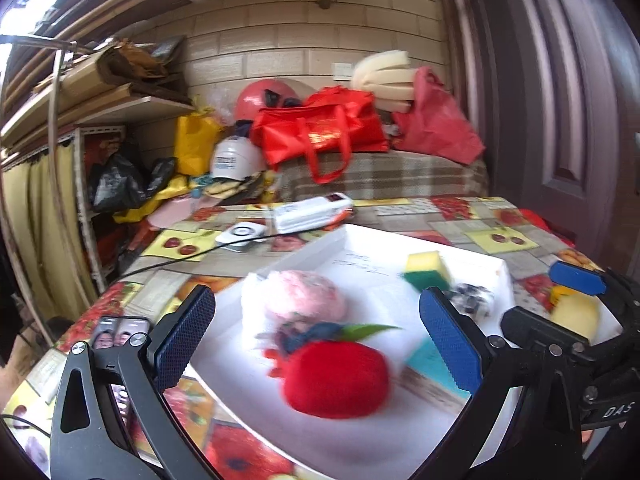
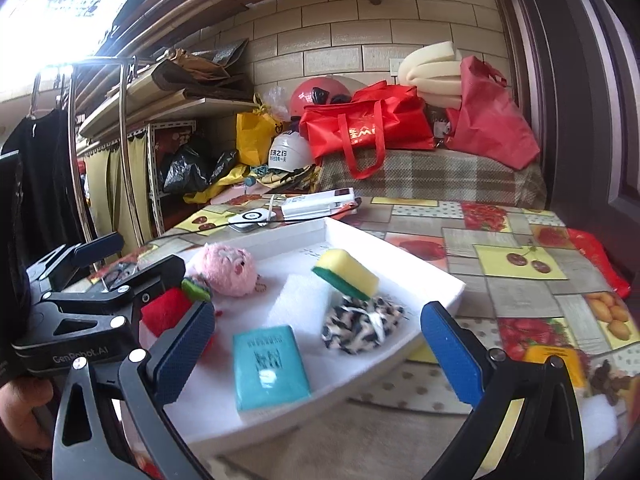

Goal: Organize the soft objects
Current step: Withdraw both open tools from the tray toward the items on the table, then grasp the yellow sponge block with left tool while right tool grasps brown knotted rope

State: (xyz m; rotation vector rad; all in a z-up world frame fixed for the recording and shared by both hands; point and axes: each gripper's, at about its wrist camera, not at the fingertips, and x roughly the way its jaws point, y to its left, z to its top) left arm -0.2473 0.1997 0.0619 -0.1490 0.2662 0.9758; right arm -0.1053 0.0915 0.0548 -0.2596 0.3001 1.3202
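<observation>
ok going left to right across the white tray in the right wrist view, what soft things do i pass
red plush → pink plush → teal packet → yellow-green sponge, all in the white tray

White tray [image 2: 448, 286]. Red plush [image 1: 336, 376] with green leaf. Pink fluffy toy [image 2: 230, 268]. Sponge [image 2: 348, 274] yellow over green. Teal packet [image 2: 270, 364]. Scrunchie [image 2: 360, 326] black-and-white spotted. Gripper pads [image 2: 452, 350] blue, textured; frames black. Tablecloth [image 2: 516, 264] fruit-print patchwork: red, yellow, beige. Red bag [image 2: 368, 128] with gold lettering. Plaid cover [image 2: 432, 176] brown and beige.
</observation>
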